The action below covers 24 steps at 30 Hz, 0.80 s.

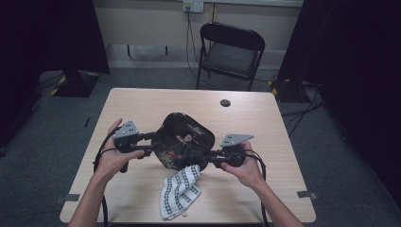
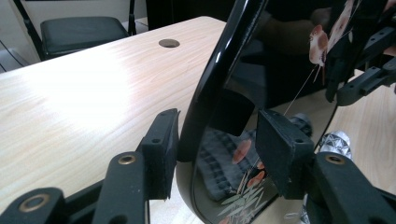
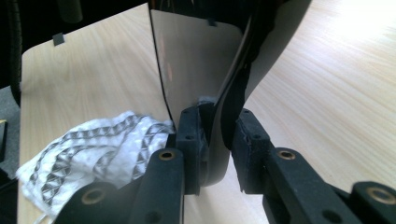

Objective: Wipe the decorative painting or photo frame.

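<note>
A black lacquered plate (image 1: pixel 182 139) with a painted flower pattern stands tilted on edge over the middle of the table, between the two grippers. My left gripper (image 1: pixel 152 143) straddles its left rim. In the left gripper view the gripper (image 2: pixel 219 149) has one pad against the outside of the plate (image 2: pixel 252 70), while the other pad stands off the glossy inner face. My right gripper (image 1: pixel 208 158) grips the right rim. In the right gripper view the gripper (image 3: pixel 217 140) has both pads pressing on the plate (image 3: pixel 196 60). A white cloth (image 1: pixel 179 191) with black checks lies crumpled under the plate's near edge.
The light wooden table (image 1: pixel 142 104) has a round cable hole (image 1: pixel 225 102) near its far edge. A black folding chair (image 1: pixel 231 52) stands behind the table. Cables run across the floor at the right.
</note>
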### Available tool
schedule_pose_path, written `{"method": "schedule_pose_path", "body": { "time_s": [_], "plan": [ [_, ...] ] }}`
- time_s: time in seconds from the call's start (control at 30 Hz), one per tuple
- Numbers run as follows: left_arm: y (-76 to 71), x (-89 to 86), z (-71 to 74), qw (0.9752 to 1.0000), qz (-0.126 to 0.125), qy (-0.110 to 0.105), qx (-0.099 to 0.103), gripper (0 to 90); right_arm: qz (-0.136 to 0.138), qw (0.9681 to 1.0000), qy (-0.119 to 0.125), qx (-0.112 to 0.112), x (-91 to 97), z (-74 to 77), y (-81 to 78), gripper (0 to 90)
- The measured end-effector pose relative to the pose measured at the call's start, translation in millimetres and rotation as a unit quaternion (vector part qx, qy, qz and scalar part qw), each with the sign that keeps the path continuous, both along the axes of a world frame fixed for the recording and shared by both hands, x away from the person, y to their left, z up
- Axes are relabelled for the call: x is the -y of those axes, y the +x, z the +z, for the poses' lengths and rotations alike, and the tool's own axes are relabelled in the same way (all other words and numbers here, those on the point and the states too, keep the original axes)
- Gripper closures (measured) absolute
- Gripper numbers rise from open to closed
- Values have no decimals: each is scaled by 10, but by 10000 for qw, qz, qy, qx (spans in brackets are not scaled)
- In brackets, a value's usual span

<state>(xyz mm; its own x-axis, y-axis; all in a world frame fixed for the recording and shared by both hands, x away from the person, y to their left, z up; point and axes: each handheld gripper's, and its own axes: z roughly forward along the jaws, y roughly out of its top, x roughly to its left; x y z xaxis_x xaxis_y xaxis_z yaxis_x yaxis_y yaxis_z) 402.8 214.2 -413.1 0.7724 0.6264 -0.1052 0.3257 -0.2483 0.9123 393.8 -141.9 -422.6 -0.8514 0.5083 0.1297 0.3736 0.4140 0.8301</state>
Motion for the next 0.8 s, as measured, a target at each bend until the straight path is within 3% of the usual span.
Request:
{"method": "schedule_pose_path", "body": {
  "time_s": [0.1,0.23,0.33,0.57,0.8],
  "plan": [
    [-3,16,-5,10000,-46,-24,-35,504,-139,9999,39,35,4,-5,52,719],
    [-15,6,-9,9999,-43,137,-15,522,-300,9995,137,29,57,-12,88,706],
    [-30,-12,-7,9999,25,86,-57,557,-369,9992,143,60,127,14,72,698],
    [-35,6,2,9999,-53,130,1,575,-386,9989,261,17,211,27,34,811],
    [-48,2,13,9998,-53,196,4,582,-452,9986,288,6,157,9,110,804]
  ]
}}
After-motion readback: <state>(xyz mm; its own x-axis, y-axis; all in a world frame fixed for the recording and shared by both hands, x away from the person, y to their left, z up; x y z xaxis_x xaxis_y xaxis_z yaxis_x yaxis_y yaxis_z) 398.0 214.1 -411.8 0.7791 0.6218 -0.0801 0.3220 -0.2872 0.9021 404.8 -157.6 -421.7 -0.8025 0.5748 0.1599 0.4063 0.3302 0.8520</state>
